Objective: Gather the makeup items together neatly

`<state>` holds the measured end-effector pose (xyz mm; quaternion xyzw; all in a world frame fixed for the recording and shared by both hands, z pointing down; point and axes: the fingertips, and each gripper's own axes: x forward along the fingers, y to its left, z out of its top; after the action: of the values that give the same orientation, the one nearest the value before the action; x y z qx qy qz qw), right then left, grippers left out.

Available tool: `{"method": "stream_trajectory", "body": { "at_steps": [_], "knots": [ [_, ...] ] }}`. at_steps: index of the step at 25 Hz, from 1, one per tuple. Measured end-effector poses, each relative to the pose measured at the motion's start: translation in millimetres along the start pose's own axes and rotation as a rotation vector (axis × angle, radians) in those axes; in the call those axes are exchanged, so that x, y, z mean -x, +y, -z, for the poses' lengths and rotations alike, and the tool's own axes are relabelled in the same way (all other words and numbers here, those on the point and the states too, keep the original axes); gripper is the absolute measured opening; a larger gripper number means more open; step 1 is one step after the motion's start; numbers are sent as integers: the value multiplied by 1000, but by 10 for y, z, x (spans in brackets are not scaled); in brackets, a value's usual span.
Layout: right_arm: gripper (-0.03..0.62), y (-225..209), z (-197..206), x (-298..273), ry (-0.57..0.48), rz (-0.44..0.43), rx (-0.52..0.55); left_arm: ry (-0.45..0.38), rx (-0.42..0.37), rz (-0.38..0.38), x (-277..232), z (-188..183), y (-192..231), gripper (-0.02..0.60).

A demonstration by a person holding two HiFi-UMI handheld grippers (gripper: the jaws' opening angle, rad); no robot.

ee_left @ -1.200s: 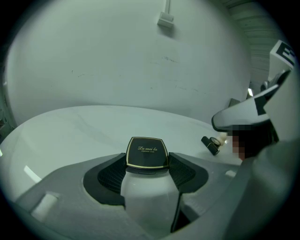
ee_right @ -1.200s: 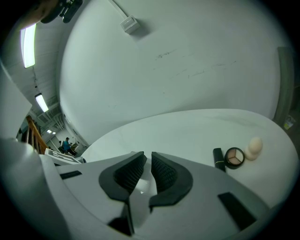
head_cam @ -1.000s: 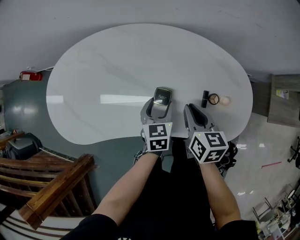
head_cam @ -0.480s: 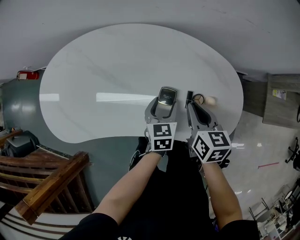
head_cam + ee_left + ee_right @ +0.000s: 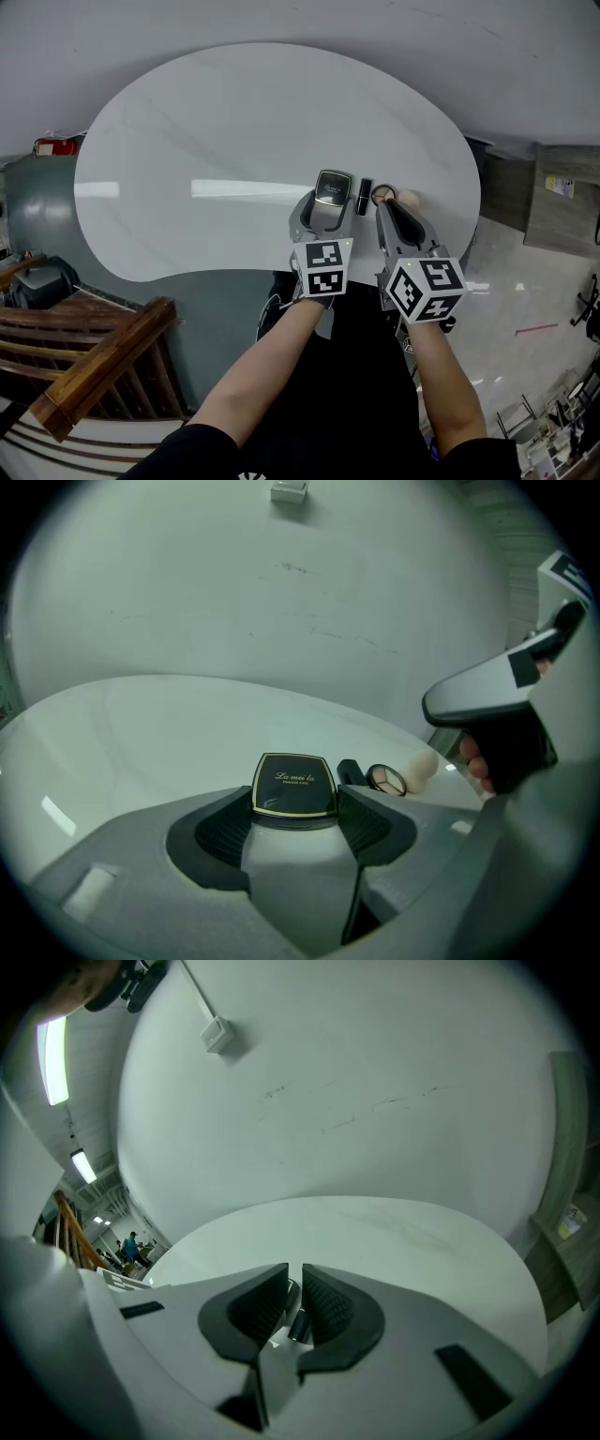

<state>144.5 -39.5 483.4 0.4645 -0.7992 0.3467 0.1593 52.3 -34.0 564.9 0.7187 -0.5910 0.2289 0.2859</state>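
A black square powder compact (image 5: pixel 332 186) (image 5: pixel 293 782) is clamped between the jaws of my left gripper (image 5: pixel 328 199) (image 5: pixel 293 803), low over the white oval table (image 5: pixel 234 131). Just right of it lie a short black tube (image 5: pixel 365 195) (image 5: pixel 349 772), a round eyeshadow pan (image 5: pixel 380 194) (image 5: pixel 386 779) and a beige sponge (image 5: pixel 407 197) (image 5: pixel 422 765), in a row near the table's front right edge. My right gripper (image 5: pixel 385 202) (image 5: pixel 293 1288) hangs over the pan with its jaws almost together and nothing pinched; its tip partly covers the pan in the head view.
The table's near edge runs just under both grippers. A wooden railing (image 5: pixel 103 375) stands at lower left, a red object (image 5: pixel 56 147) sits by the table's left end, and a grey cabinet (image 5: pixel 562 197) stands on the floor at right.
The compact in my left gripper has come much closer to the tube, pan and sponge. My right gripper has gone forward until its tip is over the round pan.
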Motion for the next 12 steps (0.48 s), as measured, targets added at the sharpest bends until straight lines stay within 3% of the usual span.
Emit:
{"method": "stream_trajectory", "body": {
  "at_steps": [7, 12],
  "knots": [
    [55, -109, 20, 23, 6, -1, -5, 11, -23, -10, -44, 60, -57, 293],
    [55, -98, 18, 25, 6, -10, -4, 14, 3, 0, -41, 52, -71, 293]
  ]
}}
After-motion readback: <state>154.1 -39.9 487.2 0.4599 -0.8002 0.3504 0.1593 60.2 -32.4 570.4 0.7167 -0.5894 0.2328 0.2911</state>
